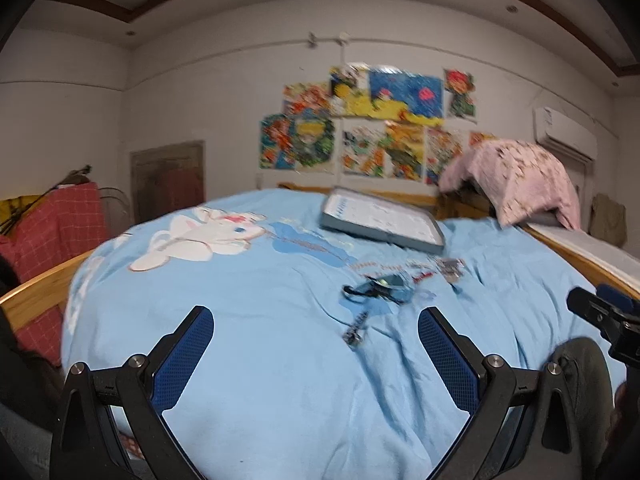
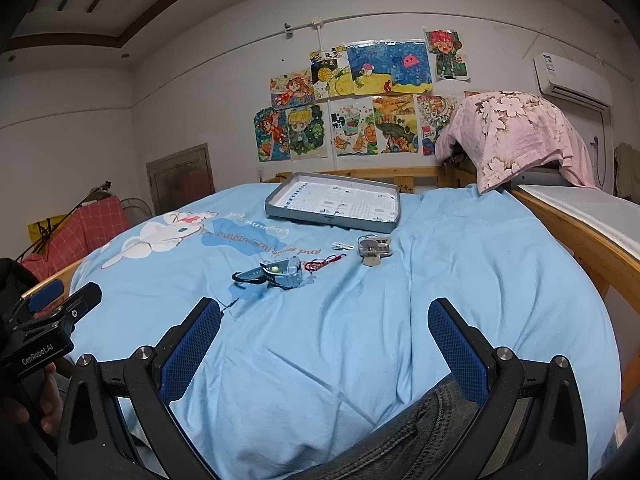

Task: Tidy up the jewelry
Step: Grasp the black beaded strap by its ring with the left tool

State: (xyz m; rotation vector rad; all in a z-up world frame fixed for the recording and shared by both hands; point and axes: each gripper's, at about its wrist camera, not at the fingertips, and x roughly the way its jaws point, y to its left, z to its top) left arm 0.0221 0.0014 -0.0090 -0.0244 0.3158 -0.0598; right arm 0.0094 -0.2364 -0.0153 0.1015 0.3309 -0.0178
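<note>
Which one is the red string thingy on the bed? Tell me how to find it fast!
Start at the grey tray at the far end of the blue bedspread. Come back toward the little pile of things in front of it, and look just right of the grey-blue watch. The red string lies there in a loose squiggle, the only red thing among grey and silvery pieces.

Left gripper and right gripper — identical builds: black angular linkage arms joined by round silver screws, each ending in a long finger faced with a blue, finely dotted pad. White "GenRobot.AI" lettering marks the black body of the left unit as seen from the right wrist camera. The person wears grey denim trousers.
</note>
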